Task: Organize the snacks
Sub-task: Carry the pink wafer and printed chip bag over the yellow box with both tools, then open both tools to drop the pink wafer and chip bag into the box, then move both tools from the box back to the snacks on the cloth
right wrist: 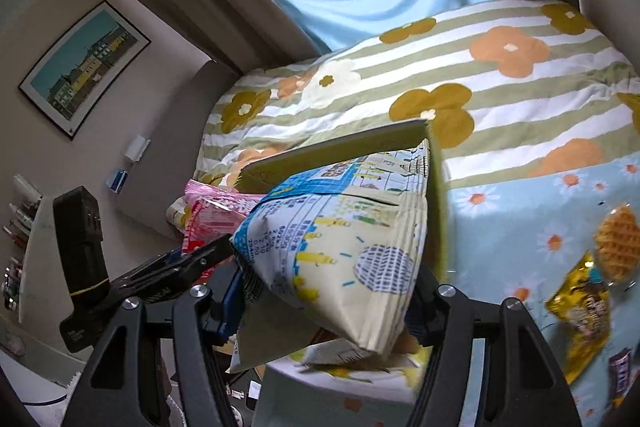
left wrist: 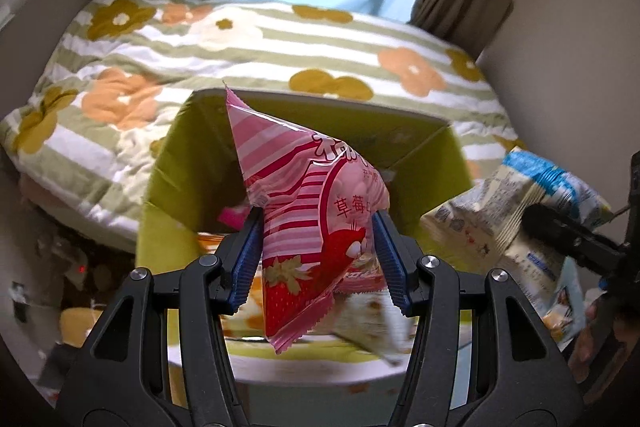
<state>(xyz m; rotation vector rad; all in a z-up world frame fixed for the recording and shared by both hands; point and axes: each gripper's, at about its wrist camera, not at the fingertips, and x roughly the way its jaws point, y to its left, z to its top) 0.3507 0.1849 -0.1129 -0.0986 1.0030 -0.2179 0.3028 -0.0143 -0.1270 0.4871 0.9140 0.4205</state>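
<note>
My left gripper point(left wrist: 318, 247) is shut on a pink striped strawberry snack packet point(left wrist: 308, 211) and holds it above the open green box point(left wrist: 184, 163). Inside the box I see bits of other packets. My right gripper point(right wrist: 324, 291) is shut on a cream and blue snack bag point(right wrist: 340, 247), held beside the box's corner point(right wrist: 344, 147). In the left wrist view that bag point(left wrist: 516, 211) and the right gripper's finger point(left wrist: 560, 231) show at the right. In the right wrist view the pink packet point(right wrist: 212, 211) and the left gripper point(right wrist: 176, 267) show at the left.
A striped flower quilt point(left wrist: 280, 43) covers the bed behind the box. A light blue daisy cloth point(right wrist: 520, 211) at the right carries a waffle packet point(right wrist: 616, 247) and a yellow snack packet point(right wrist: 580, 311). A shelf with small bottles point(right wrist: 20, 227) is at far left.
</note>
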